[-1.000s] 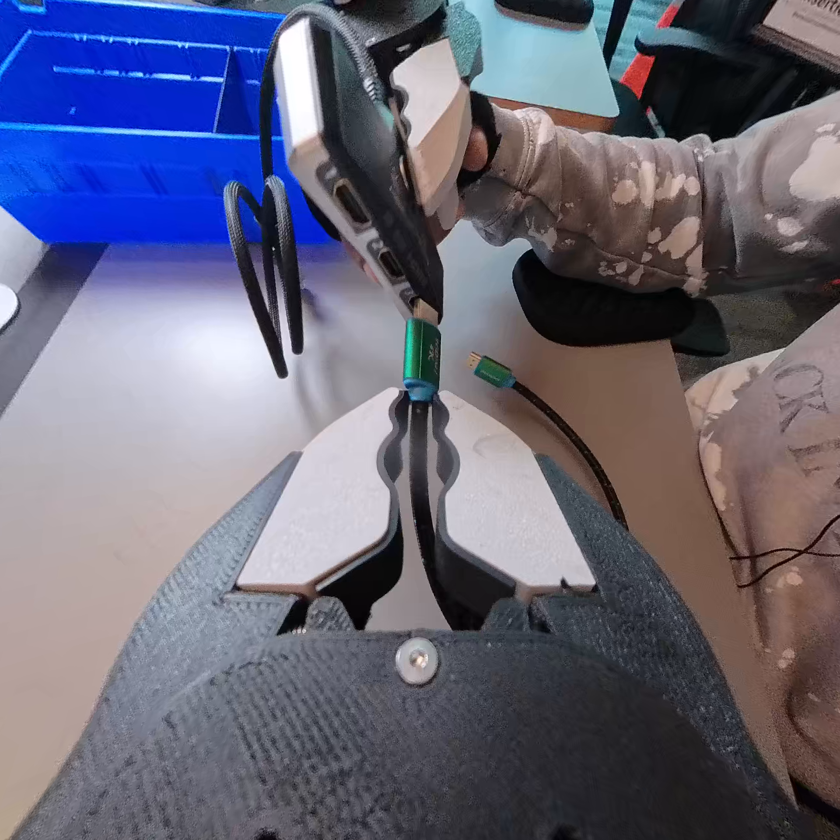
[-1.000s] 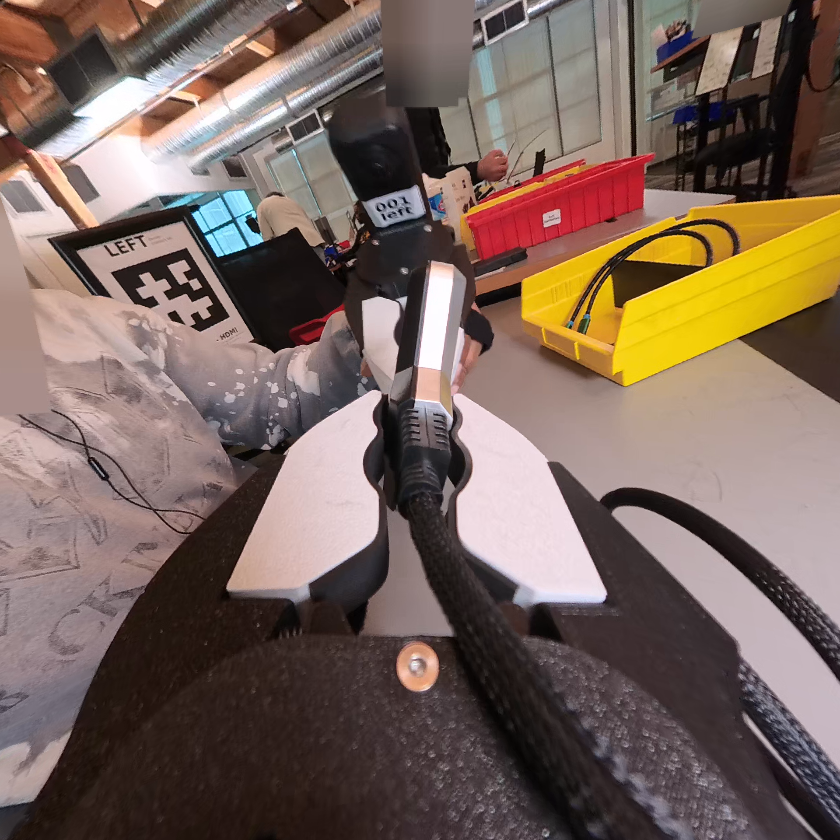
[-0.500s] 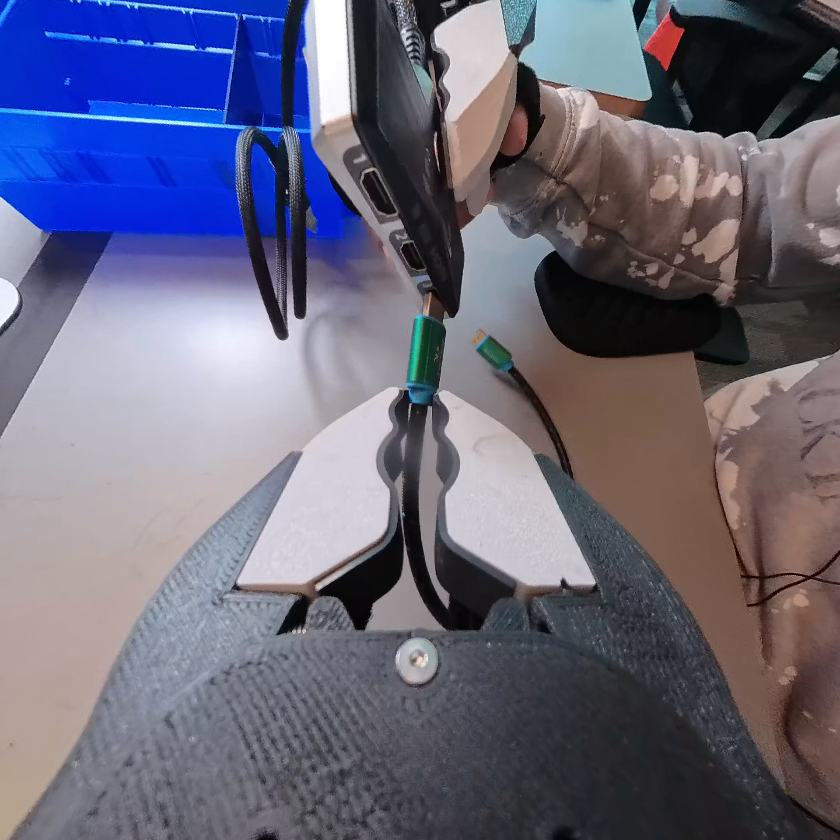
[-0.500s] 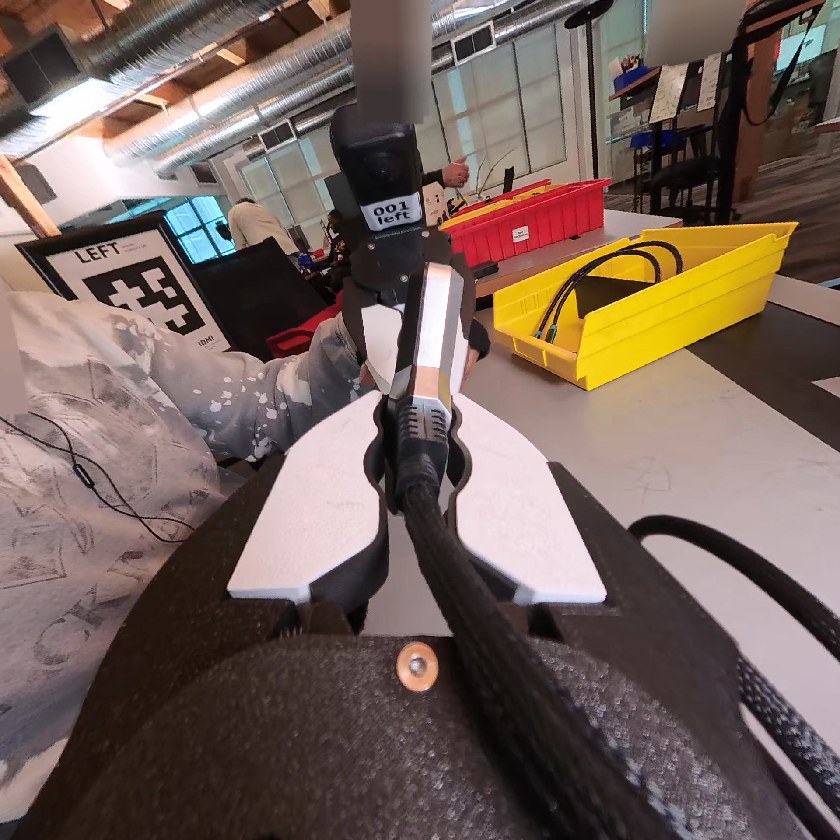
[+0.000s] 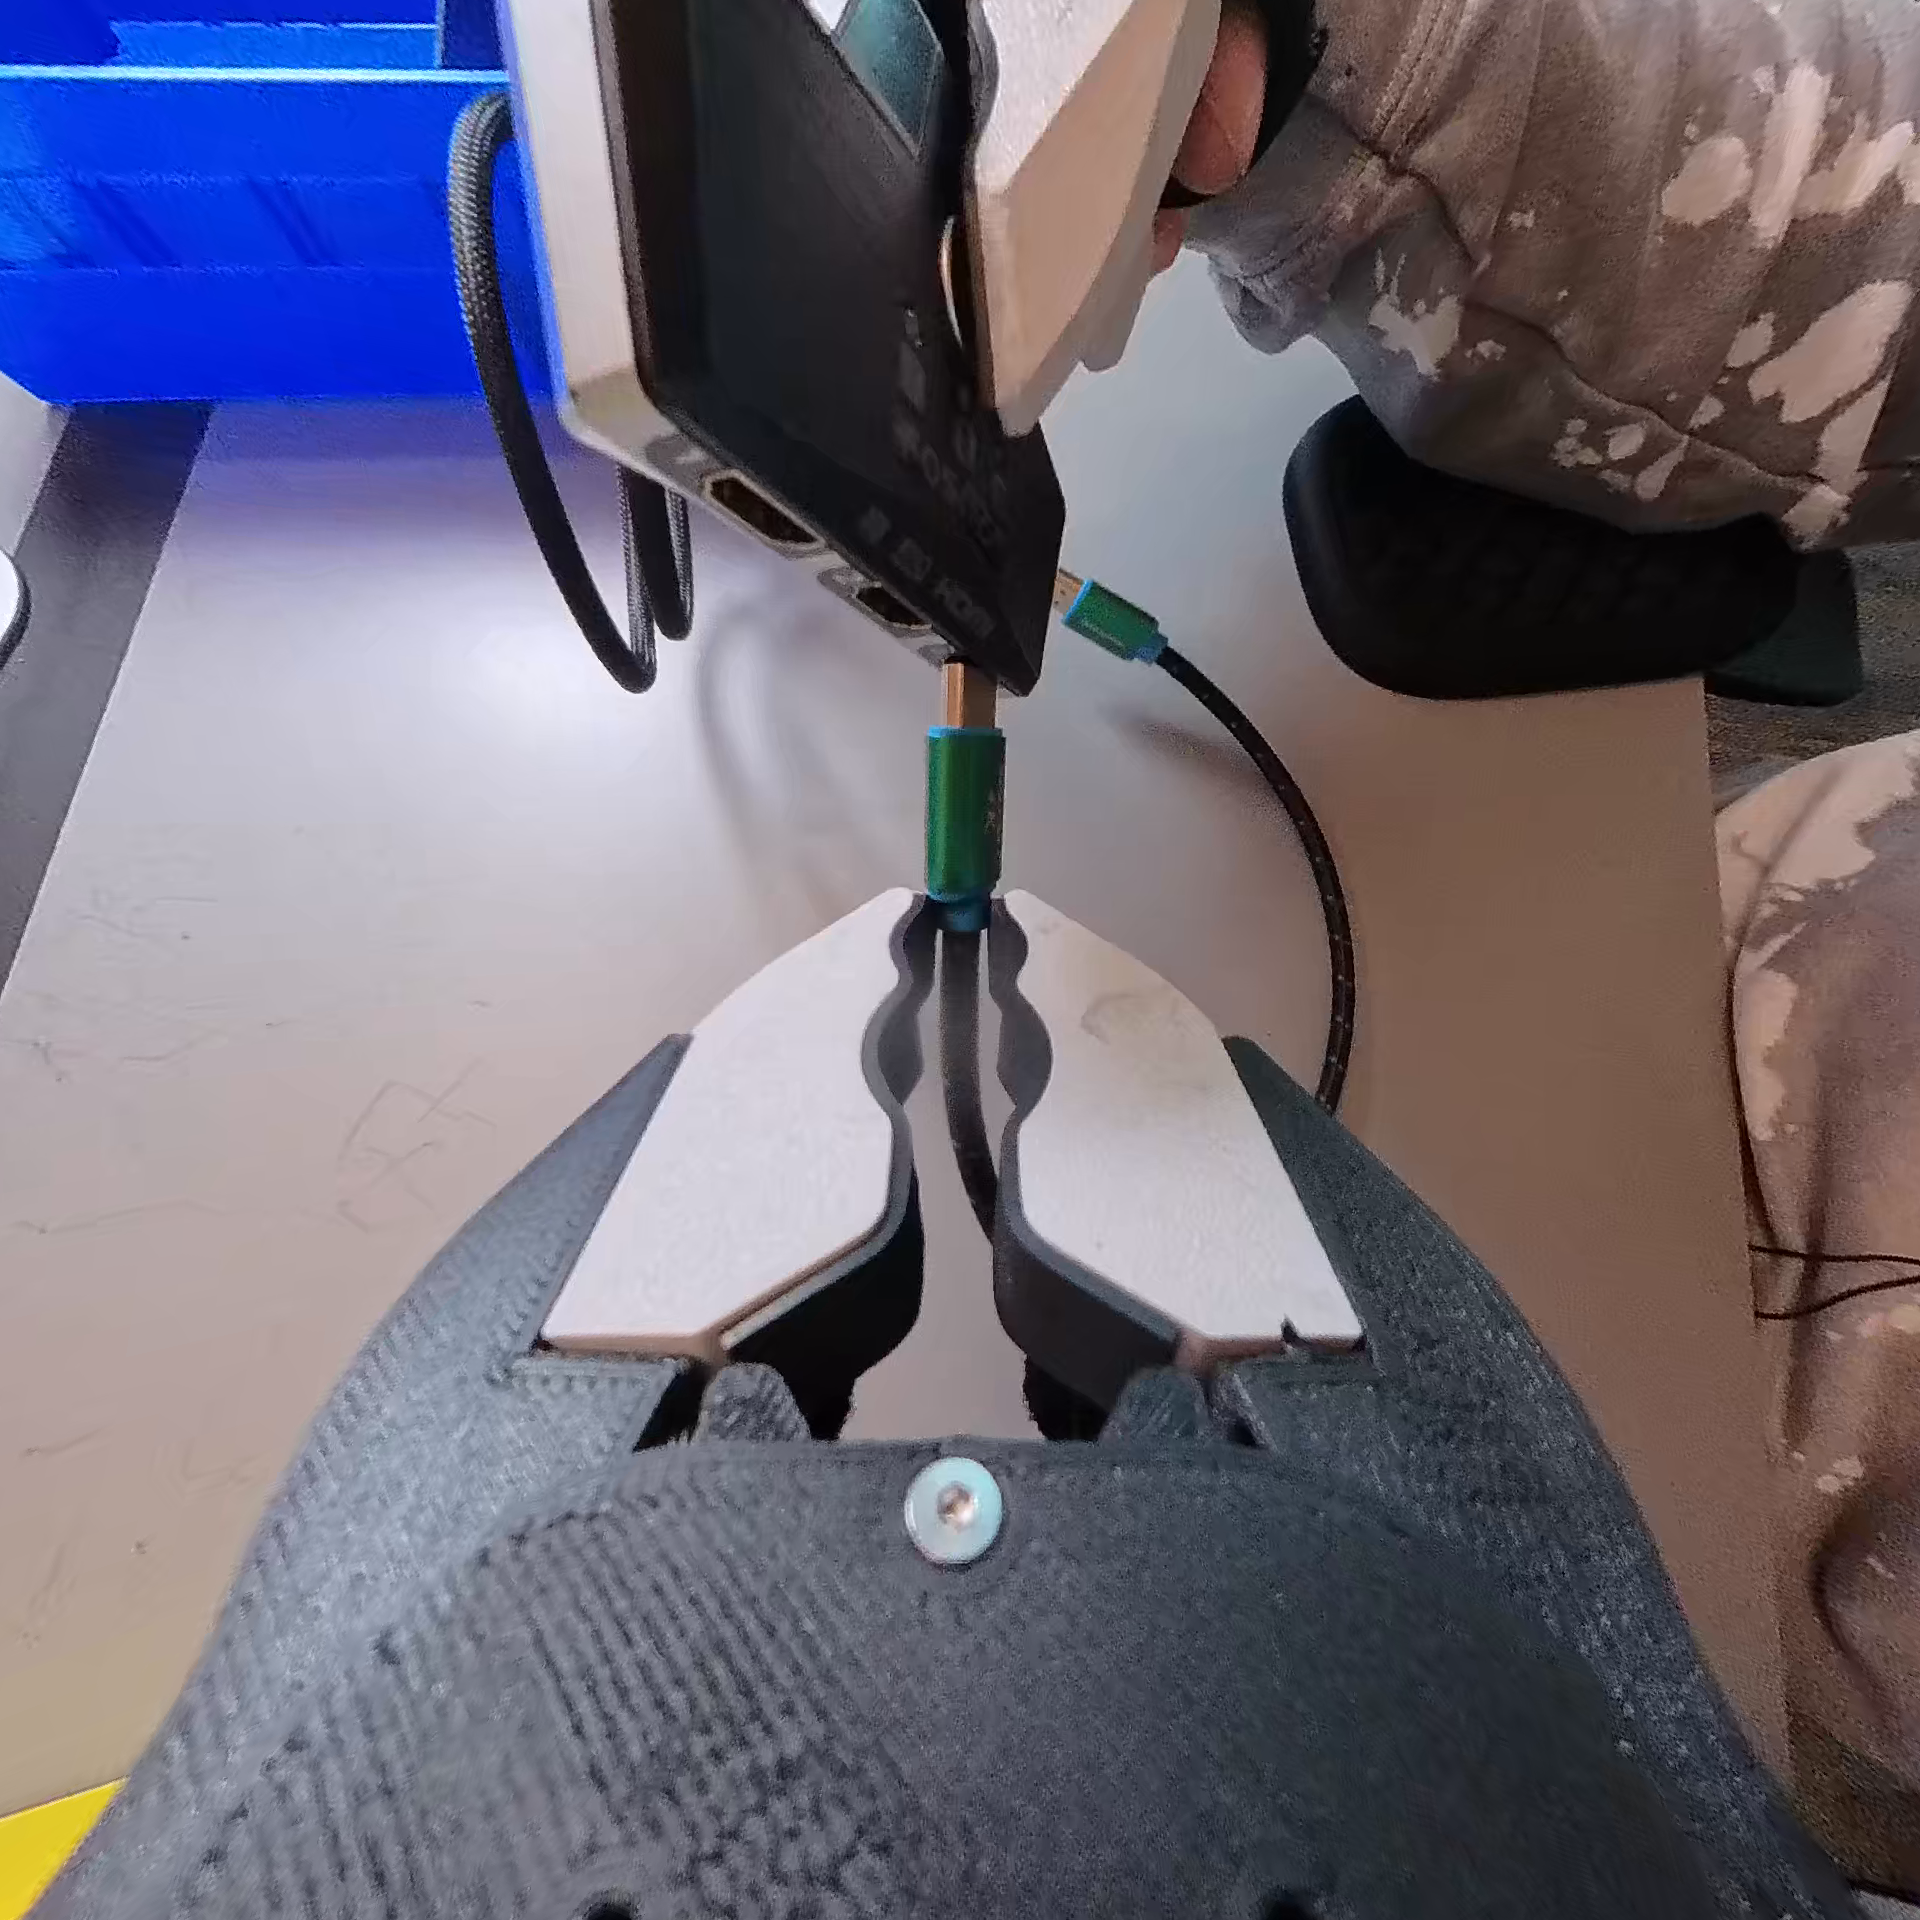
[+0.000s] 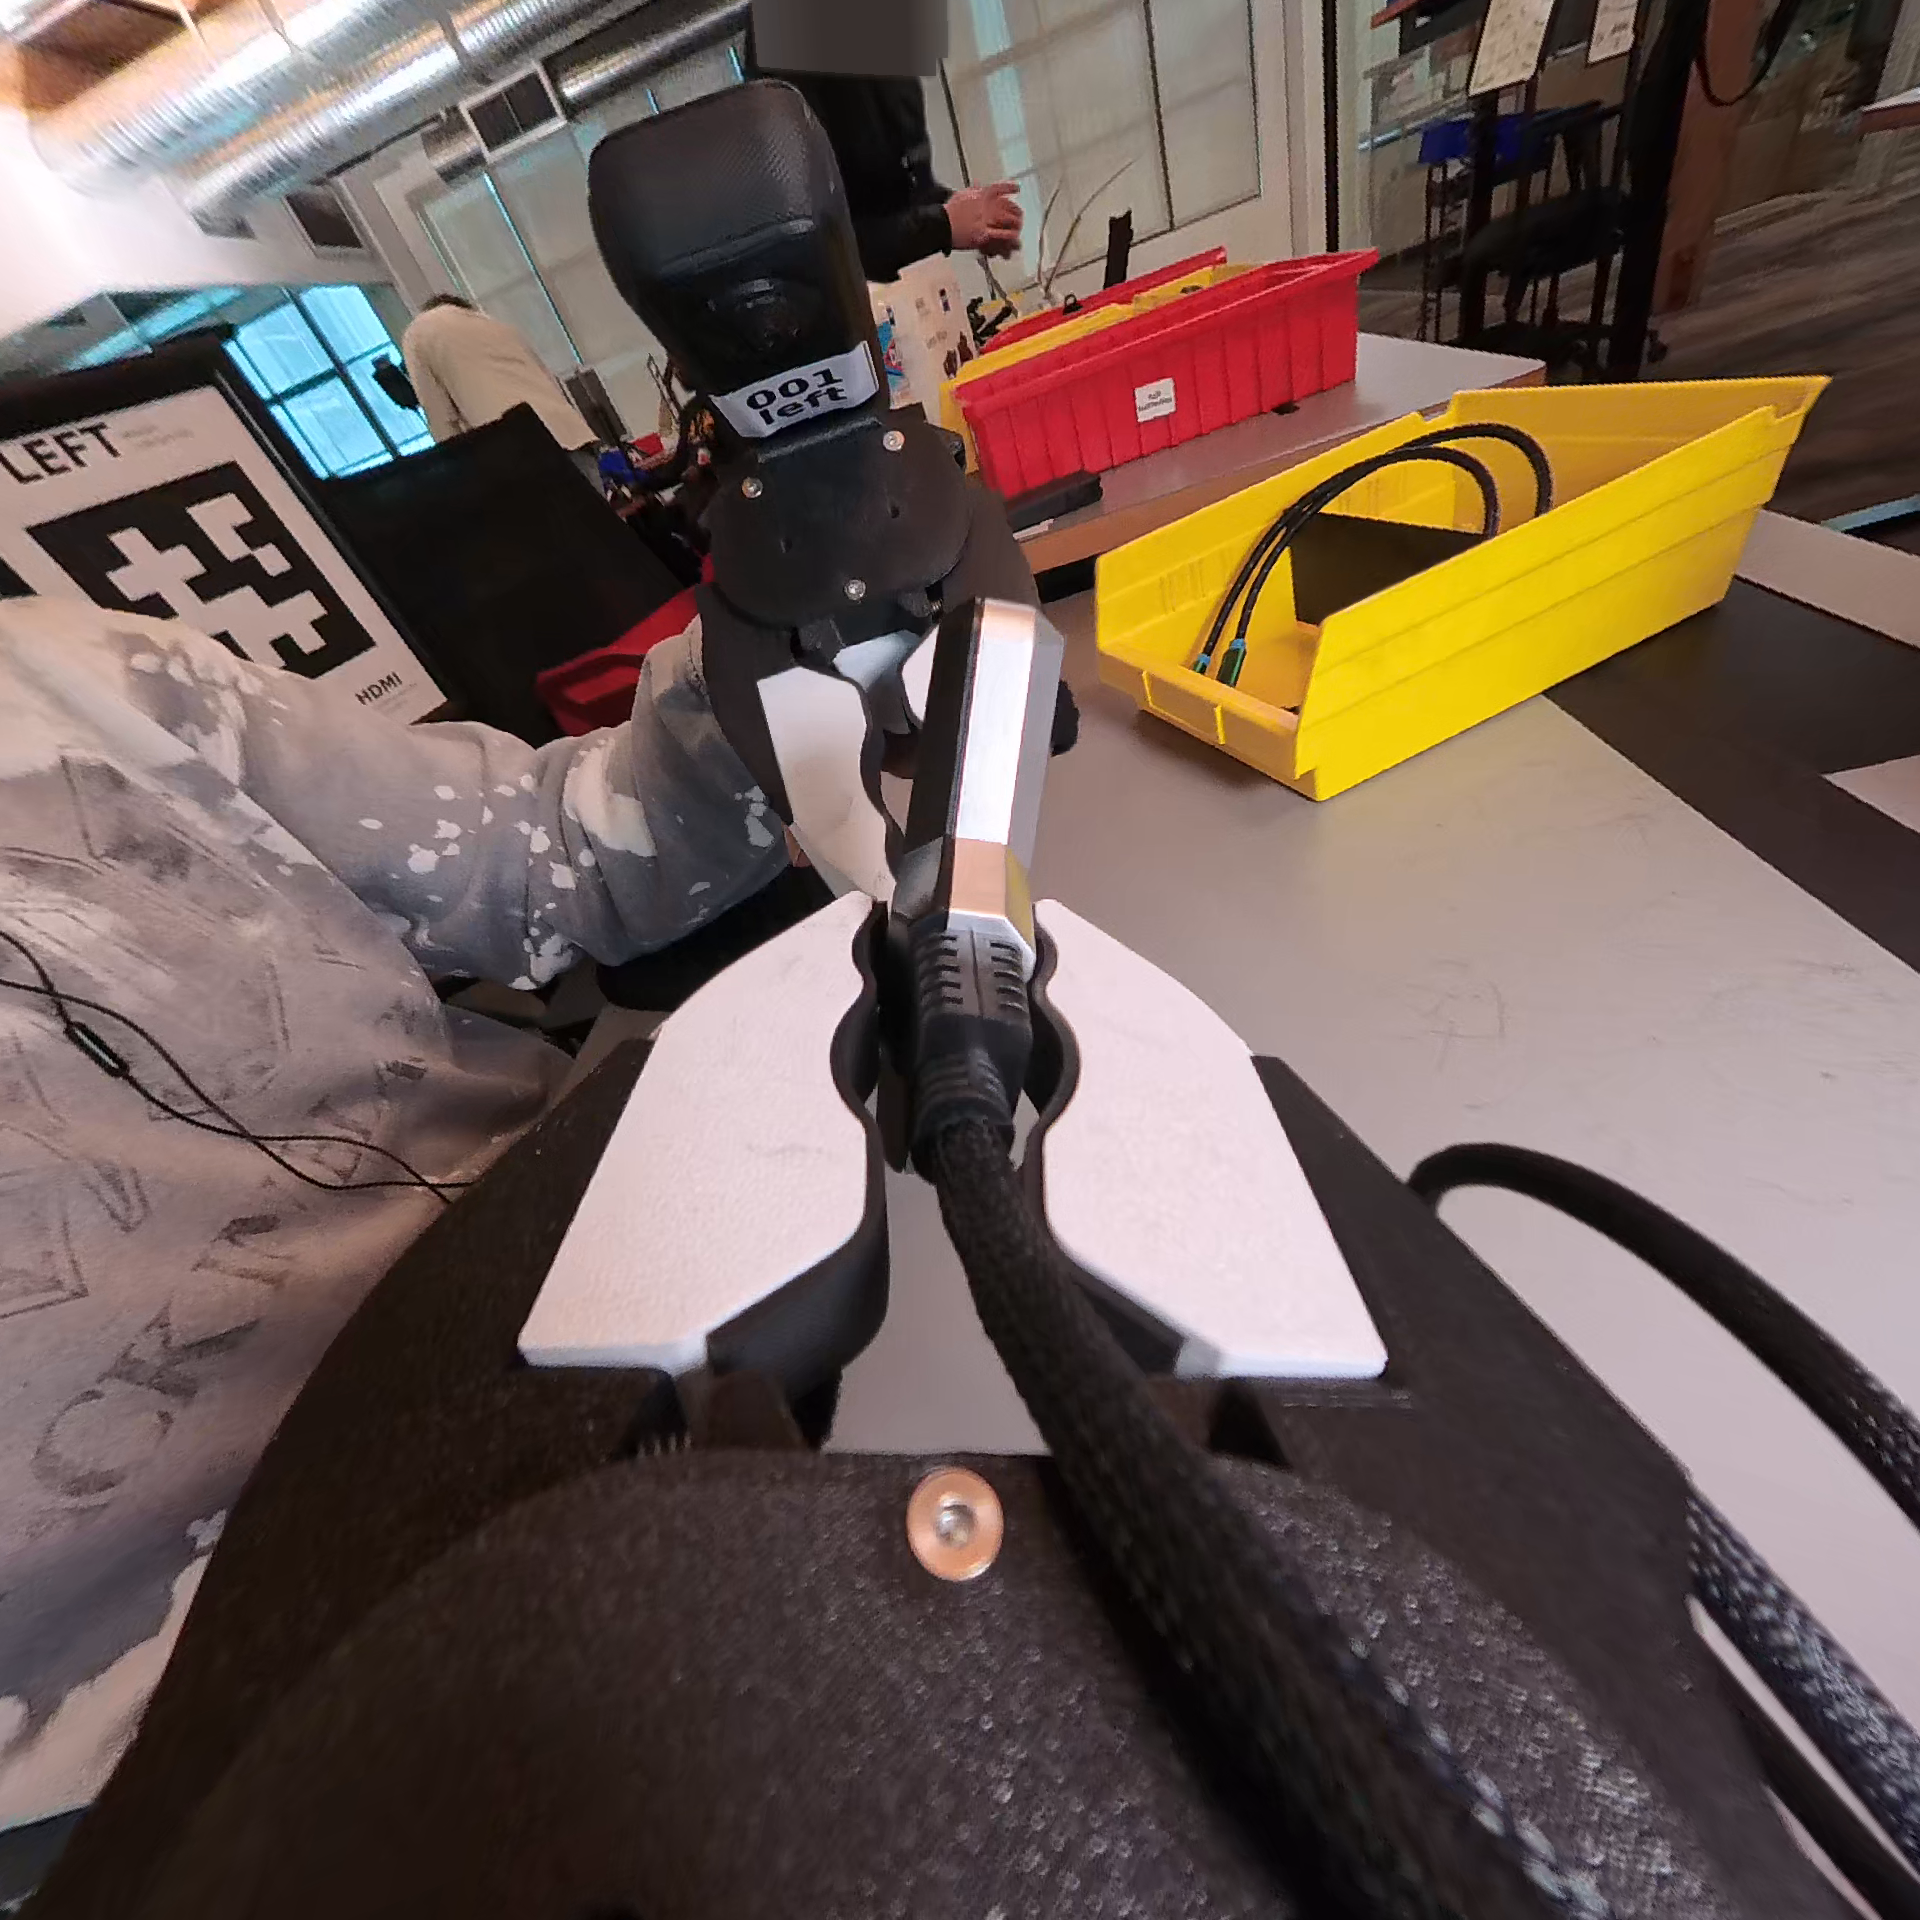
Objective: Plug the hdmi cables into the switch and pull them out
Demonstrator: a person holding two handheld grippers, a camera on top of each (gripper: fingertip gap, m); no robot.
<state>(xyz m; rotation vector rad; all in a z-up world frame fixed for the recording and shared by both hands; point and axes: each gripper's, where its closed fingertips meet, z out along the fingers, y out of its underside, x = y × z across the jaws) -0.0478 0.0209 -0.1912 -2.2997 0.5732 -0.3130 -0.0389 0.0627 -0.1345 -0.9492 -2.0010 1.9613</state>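
My left gripper (image 5: pixel 958 906) is shut on a black braided HDMI cable just behind its green plug (image 5: pixel 964 810). The plug's gold tip (image 5: pixel 966 704) touches the lowest port at the corner of the black and silver switch (image 5: pixel 831 343). My right gripper (image 6: pixel 954 914) is shut on the switch (image 6: pixel 987 748), at the end where its own thick black cable (image 6: pixel 1039 1278) joins, and holds it above the table. Two ports (image 5: pixel 764 511) on the switch face me and are empty. A second green HDMI plug (image 5: pixel 1117 621) lies on the table behind the switch.
A blue bin (image 5: pixel 239 218) stands at the far left of the grey table (image 5: pixel 364 883). A yellow bin (image 6: pixel 1455 603) holding two more cables, and red bins (image 6: pixel 1164 364) behind it, show in the right wrist view. The person's sleeve (image 5: pixel 1610 239) and a black armrest (image 5: pixel 1538 582) are at right.
The switch has come closer and lower toward my left gripper and tilted. The green plug's tip stays at the lowest port, with more of the gold tip showing.
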